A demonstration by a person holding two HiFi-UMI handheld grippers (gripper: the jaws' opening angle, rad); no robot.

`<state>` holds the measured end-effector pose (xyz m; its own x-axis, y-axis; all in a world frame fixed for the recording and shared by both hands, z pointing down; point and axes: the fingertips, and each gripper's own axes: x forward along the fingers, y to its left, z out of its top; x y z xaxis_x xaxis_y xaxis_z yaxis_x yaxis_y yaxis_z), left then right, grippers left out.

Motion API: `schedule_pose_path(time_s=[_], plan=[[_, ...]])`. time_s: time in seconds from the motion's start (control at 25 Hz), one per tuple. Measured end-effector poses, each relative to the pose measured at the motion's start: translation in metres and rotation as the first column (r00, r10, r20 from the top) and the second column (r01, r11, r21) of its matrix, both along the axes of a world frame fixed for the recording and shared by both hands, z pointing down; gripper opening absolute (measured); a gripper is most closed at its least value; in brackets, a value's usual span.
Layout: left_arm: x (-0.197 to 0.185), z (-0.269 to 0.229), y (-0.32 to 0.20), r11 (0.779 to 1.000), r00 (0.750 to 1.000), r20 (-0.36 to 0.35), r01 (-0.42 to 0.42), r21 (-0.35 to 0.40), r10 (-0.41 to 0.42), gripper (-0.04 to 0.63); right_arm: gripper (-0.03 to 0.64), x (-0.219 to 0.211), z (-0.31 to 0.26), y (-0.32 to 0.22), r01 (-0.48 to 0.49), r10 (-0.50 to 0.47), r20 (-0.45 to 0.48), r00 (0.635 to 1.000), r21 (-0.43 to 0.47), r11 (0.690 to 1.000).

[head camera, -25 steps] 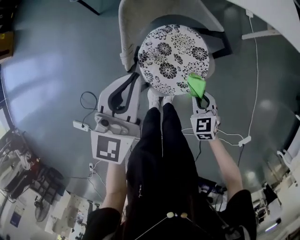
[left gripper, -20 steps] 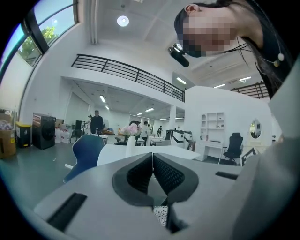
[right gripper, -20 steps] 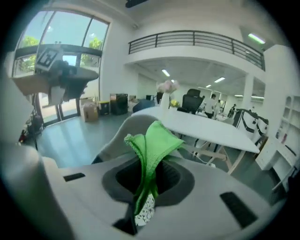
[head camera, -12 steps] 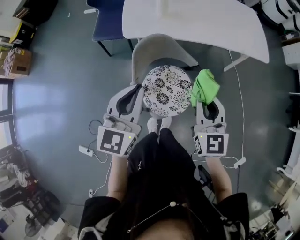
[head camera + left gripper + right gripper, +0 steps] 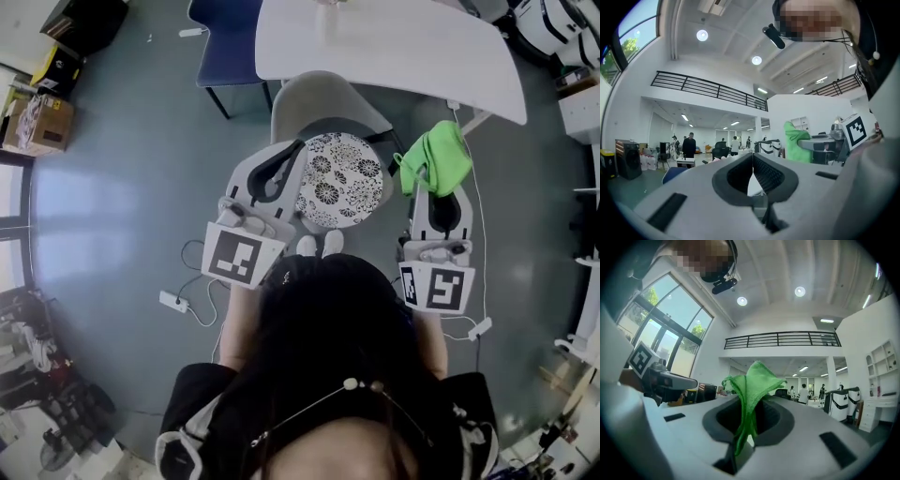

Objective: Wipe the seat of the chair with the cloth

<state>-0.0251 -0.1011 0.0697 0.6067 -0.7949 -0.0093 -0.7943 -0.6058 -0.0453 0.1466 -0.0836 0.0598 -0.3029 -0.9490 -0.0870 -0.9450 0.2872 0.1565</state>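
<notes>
Tongs, right (image 5: 749, 420): closed on the green cloth (image 5: 752, 380). A fold is pinched between the pads and the rest stands up above the jaws in a loose peak. Head view: right tongs (image 5: 439, 195) are held out to the right of the chair, with the cloth (image 5: 436, 157) bunched at their tip. The cloth is clear of the seat (image 5: 342, 183) and not touching it.

Seat: round, with a black-and-white flower print. It is directly ahead of the person's shoes (image 5: 319, 246).

Tongs, left (image 5: 752, 161): jaws together, pads meeting along one line with nothing between them. Head view: left tongs (image 5: 277, 167) sit at the seat's left edge. Cannot tell whether they touch it.

Both gripper views look level across a large hall, not down at the seat. The left gripper view shows the cloth (image 5: 794, 145) off to its right.

Surroundings: grey backrest (image 5: 319, 98) beyond the seat, then a white table (image 5: 394, 42) with a blue chair (image 5: 220, 37) at its left end. Floor (image 5: 122, 187) is grey, with cables (image 5: 187, 300) lying at the person's left.
</notes>
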Motion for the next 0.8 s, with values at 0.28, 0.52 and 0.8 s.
schedule_pose_path(time_s=[0.28, 0.52, 0.8], plan=[[0.009, -0.015, 0.002, 0.997, 1.0, 0.015, 0.013, 0.079, -0.014, 0.006, 0.046, -0.003, -0.006, -0.003, 0.025, -0.024, -0.039, 0.999, 0.031, 0.999], [0.01, -0.021, 0.006, 0.997, 1.0, 0.001, 0.017, 0.081, -0.017, 0.006, 0.048, 0.007, -0.015, 0.002, 0.02, -0.02, -0.009, 1.0, 0.034, 0.999], [0.011, -0.024, 0.008, 0.996, 1.0, 0.013, 0.025, 0.089, -0.026, 0.006, 0.048, 0.021, -0.009, 0.008, 0.011, -0.01, 0.048, 0.999, -0.003, 1.0]])
